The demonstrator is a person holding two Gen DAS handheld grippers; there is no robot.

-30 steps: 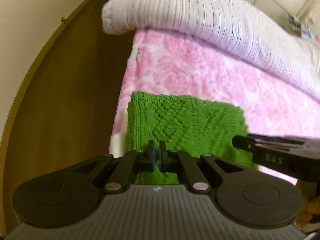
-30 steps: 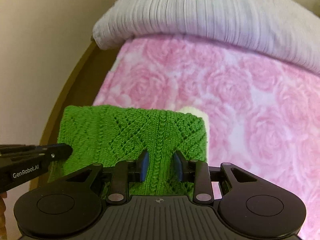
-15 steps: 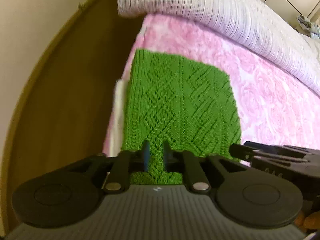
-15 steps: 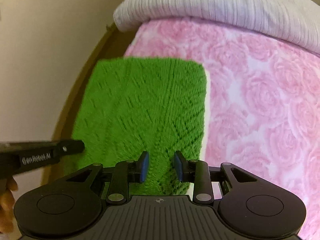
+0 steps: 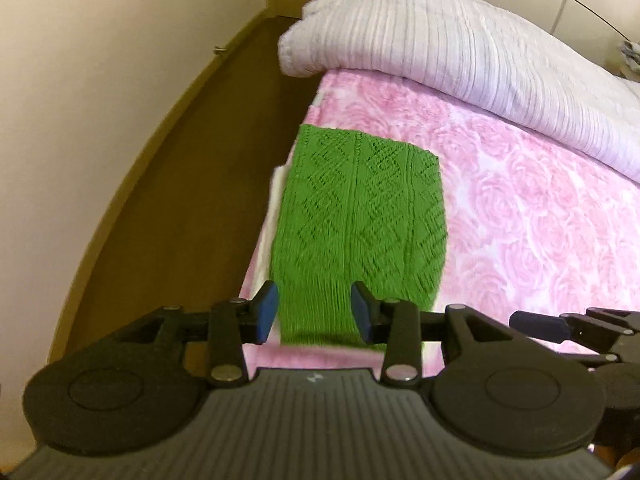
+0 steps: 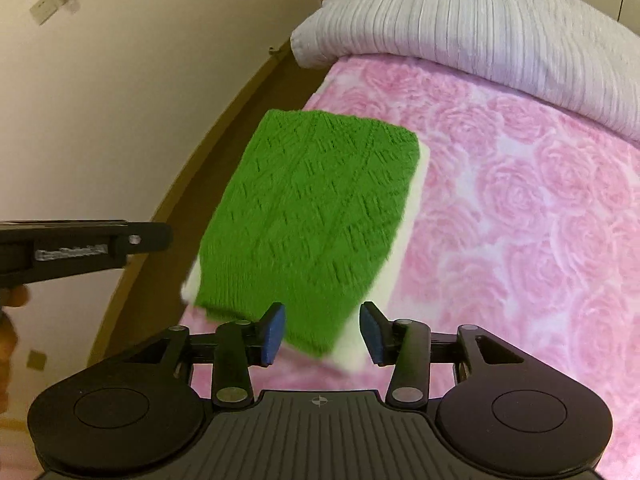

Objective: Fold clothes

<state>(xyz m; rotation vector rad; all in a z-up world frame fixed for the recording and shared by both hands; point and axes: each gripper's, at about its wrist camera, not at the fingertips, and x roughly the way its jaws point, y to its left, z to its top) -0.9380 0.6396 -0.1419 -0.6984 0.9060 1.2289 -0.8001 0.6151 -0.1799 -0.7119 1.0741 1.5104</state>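
Note:
A folded green knit garment (image 5: 360, 220) (image 6: 316, 216) lies flat on the pink rose-patterned bed cover (image 5: 540, 232) (image 6: 520, 220), near the bed's left edge. It rests on a folded white cloth (image 6: 404, 240) (image 5: 272, 220) that shows along its sides. My left gripper (image 5: 315, 311) hangs above the garment's near end, jaws opening, its pads clear of the knit. My right gripper (image 6: 323, 328) hovers over the near end too, jaws opening, gripping nothing. Each gripper shows at the edge of the other's view.
A bulky white ribbed duvet (image 5: 460, 48) (image 6: 500, 28) is heaped across the far side of the bed. Brown floor (image 5: 180, 200) and a cream wall (image 5: 100, 60) run along the left of the bed. A hand (image 6: 8, 320) shows at the left edge.
Both grippers have let go of the green garment, opened wider and risen back from it. The garment, earlier held at its near edge, now lies flat and farther below.

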